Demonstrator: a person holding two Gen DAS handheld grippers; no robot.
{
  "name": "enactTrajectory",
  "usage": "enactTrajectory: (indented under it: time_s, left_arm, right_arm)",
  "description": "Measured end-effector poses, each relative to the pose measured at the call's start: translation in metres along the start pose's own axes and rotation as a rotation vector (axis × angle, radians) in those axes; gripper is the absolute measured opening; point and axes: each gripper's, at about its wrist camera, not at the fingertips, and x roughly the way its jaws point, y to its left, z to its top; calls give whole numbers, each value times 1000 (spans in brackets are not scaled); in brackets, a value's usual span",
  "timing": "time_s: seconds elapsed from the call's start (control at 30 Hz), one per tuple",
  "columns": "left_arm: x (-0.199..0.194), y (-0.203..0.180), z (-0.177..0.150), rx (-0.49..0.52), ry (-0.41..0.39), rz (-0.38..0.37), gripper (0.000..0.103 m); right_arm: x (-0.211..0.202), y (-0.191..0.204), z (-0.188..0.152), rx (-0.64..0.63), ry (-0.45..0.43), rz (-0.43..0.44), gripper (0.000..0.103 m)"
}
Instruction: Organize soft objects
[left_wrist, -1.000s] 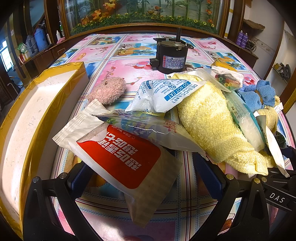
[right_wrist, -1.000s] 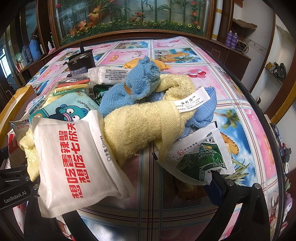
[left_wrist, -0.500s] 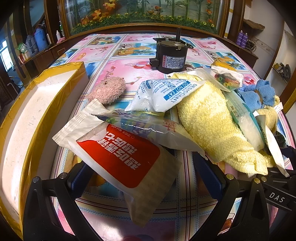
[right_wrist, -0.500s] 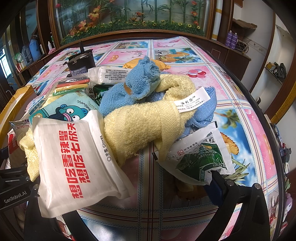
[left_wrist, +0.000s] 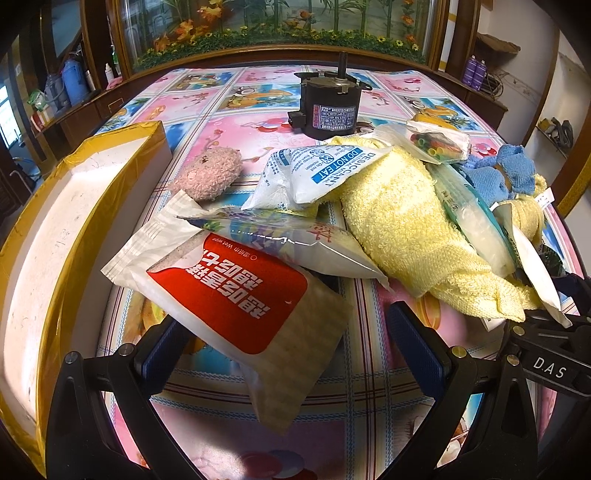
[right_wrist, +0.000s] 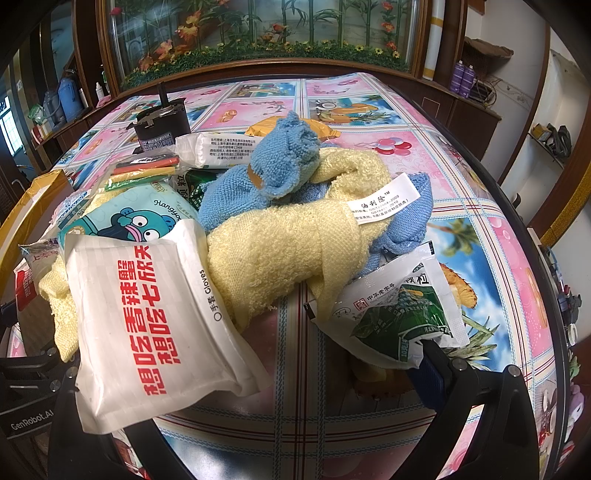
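A heap of soft things lies on the table. In the left wrist view a yellow towel (left_wrist: 406, 221), a pink plush (left_wrist: 208, 175), a desiccant bag (left_wrist: 321, 171) and a red wet-wipe pack (left_wrist: 236, 302) show. My left gripper (left_wrist: 288, 350) is open, its fingers either side of the wet-wipe pack's near end. In the right wrist view a yellow towel (right_wrist: 291, 251) is tangled with a blue cloth (right_wrist: 280, 158). My right gripper (right_wrist: 251, 387) is open; a white gloves pack (right_wrist: 147, 325) covers its left finger and a green sachet (right_wrist: 399, 317) rests against the right finger.
A white box with yellow tape edges (left_wrist: 55, 229) stands at the left. A black motor (left_wrist: 328, 107) stands behind the heap. A bag of coloured sticks (right_wrist: 144, 168) and a cartoon wipes pack (right_wrist: 136, 218) lie in the pile. The table edge curves at right.
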Motion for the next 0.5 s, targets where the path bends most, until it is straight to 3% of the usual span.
enactTrajectory:
  time_s: [0.37, 0.5]
  left_arm:
    - [-2, -2, 0, -3, 17, 5, 103]
    - [-1, -2, 1, 14, 32, -4, 103]
  right_arm:
    - [-2, 1, 0, -22, 1, 19, 103]
    - [-2, 0, -1, -36, 54, 33, 103]
